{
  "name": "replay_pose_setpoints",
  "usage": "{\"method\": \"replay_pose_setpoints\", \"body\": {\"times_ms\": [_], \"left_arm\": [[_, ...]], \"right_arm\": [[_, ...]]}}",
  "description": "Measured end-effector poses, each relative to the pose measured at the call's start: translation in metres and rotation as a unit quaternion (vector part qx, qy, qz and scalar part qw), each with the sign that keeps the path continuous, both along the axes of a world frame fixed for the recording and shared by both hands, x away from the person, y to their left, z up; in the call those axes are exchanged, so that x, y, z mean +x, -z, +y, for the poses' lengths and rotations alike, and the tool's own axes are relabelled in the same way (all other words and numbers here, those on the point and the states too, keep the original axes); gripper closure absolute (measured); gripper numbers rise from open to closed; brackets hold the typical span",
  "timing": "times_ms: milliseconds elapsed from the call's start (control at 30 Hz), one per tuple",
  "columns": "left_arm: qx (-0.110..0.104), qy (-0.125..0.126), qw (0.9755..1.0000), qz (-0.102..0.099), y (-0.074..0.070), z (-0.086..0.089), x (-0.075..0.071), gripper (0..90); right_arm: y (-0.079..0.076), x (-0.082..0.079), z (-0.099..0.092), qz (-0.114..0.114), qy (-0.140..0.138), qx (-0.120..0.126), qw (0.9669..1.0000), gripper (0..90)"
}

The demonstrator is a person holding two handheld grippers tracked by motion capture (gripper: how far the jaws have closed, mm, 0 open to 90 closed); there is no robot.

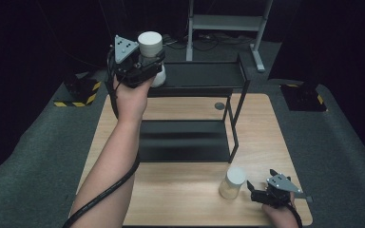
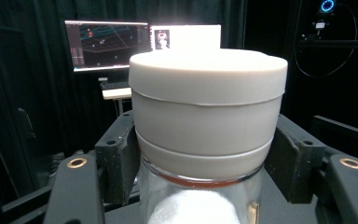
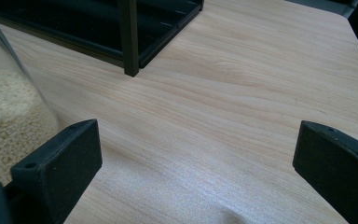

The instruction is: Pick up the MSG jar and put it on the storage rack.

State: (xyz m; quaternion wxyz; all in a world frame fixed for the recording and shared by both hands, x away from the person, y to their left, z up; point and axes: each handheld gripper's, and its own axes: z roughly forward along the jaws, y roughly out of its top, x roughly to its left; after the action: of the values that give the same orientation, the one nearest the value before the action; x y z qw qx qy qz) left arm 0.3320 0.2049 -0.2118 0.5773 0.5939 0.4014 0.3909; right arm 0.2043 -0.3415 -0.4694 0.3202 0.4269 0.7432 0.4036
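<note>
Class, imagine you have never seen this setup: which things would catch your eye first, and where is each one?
First, the white-lidded jar held high in the left gripper above the top shelf of the black rack; its jaws clamp the glass just under the lid. Next, a second jar of pale grains stands on the wooden table near the front edge. Beside it rests the right gripper, jaws wide open.
</note>
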Motion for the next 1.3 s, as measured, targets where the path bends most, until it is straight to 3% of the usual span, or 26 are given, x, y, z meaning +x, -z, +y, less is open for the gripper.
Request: {"method": "replay_pose_setpoints", "body": {"times_ms": [1033, 1200, 1300], "left_arm": [[0.003, -0.001, 1.0, -0.001, 0.005, 0.001, 0.005, 33.8], [0.007, -0.008, 0.9999, -0.005, 0.004, -0.005, 0.002, 20.7], [0.015, -0.016, 0.9998, -0.003, 0.001, -0.01, -0.001, 7.2]], "right_arm": [[0.0, 0.0, 0.0, 0.0, 0.0, -0.001, 1.0, 0.6], [0.0, 0.0, 0.001, 0.0, 0.0, -0.002, 1.0, 0.6], [0.0, 0.0, 0.0, 0.0, 0.0, -0.001, 1.0, 0.6]]}}
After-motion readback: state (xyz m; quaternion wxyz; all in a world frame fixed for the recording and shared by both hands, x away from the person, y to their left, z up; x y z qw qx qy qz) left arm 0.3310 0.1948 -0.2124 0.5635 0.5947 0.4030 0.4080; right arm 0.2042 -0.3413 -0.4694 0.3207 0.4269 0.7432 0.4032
